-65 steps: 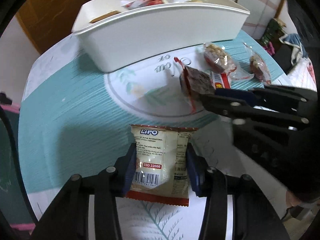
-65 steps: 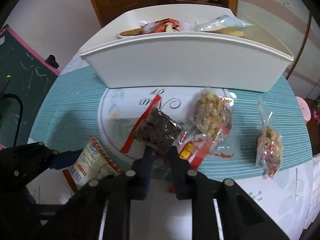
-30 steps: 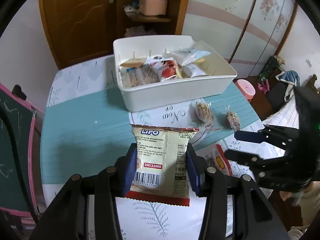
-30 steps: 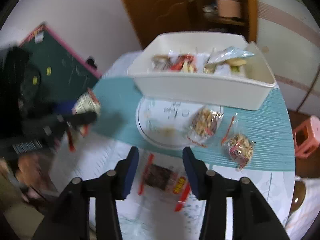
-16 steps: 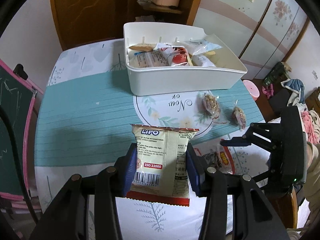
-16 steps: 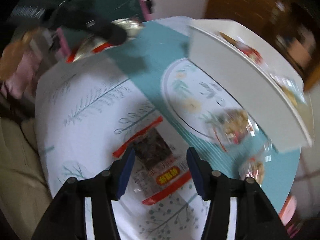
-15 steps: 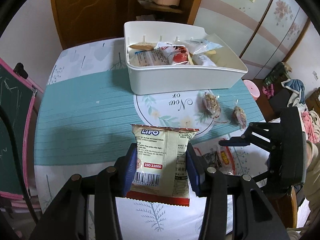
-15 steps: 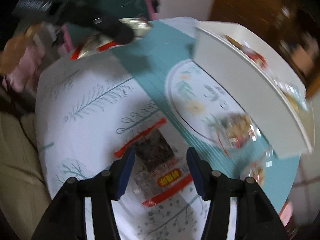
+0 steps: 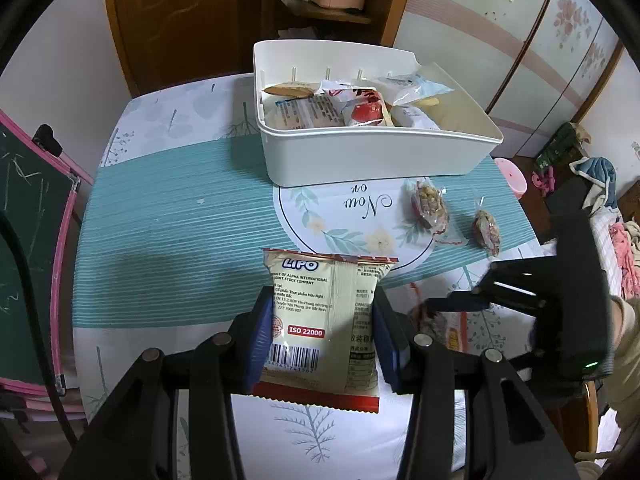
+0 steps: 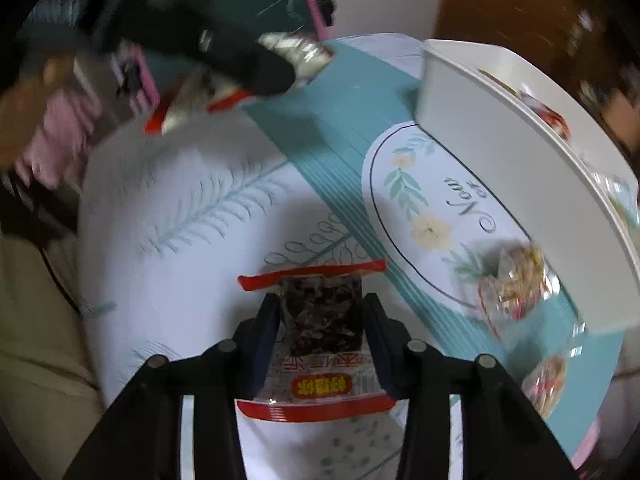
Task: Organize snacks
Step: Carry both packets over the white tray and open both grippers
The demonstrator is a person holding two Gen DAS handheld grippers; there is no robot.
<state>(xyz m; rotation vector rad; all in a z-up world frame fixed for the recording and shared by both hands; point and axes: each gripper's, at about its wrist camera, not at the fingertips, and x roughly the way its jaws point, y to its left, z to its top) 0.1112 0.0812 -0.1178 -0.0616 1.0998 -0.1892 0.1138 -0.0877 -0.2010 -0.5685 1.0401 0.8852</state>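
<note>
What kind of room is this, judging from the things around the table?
Probably a lived-in room at home: a cloth-covered table with a white snack bin, floral wardrobe doors behind, and a child's chalkboard at the side.

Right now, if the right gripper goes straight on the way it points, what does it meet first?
The dark snack packet already between its closing jaws, then probably the tablecloth under it; depth is unclear.

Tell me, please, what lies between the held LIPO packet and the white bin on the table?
In the left wrist view, only tablecloth lies between the LIPO packet and the white bin: teal stripes and its printed round leaf motif.
</note>
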